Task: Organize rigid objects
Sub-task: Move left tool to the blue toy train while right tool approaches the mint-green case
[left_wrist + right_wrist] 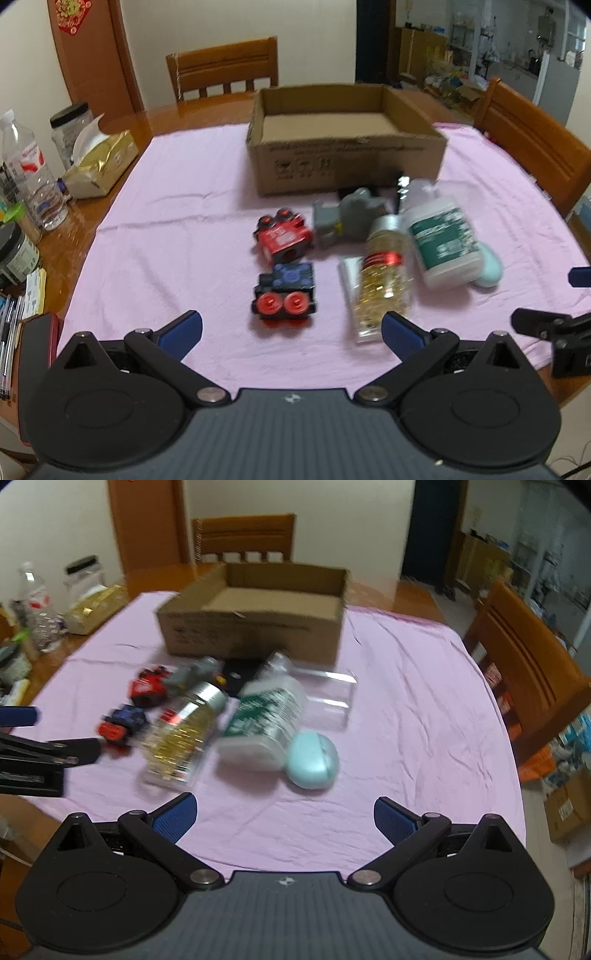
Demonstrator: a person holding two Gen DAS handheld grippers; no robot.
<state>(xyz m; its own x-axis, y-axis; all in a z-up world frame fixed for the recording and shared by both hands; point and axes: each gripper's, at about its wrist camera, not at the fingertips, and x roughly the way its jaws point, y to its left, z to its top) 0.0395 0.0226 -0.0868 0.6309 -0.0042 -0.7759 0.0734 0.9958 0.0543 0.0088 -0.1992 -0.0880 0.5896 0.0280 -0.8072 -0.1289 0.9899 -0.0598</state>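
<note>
Rigid objects are lying in a cluster on the pink cloth (166, 229), ahead of both grippers and short of the open cardboard box (343, 162). Blur is leaving every label and the box's dark print unreadable. A dark blue toy block (286, 291) with two red discs is sitting nearest the left gripper (291, 328), a red one (282, 240) just beyond it. A gold-filled clear bottle (181, 734) with a silver cap and a white green-labelled bottle (266, 720) are lying side by side ahead-left of the right gripper (284, 812), a pale teal case (314, 758) touching the white bottle. Both grippers are hovering wide open, holding nothing.
</note>
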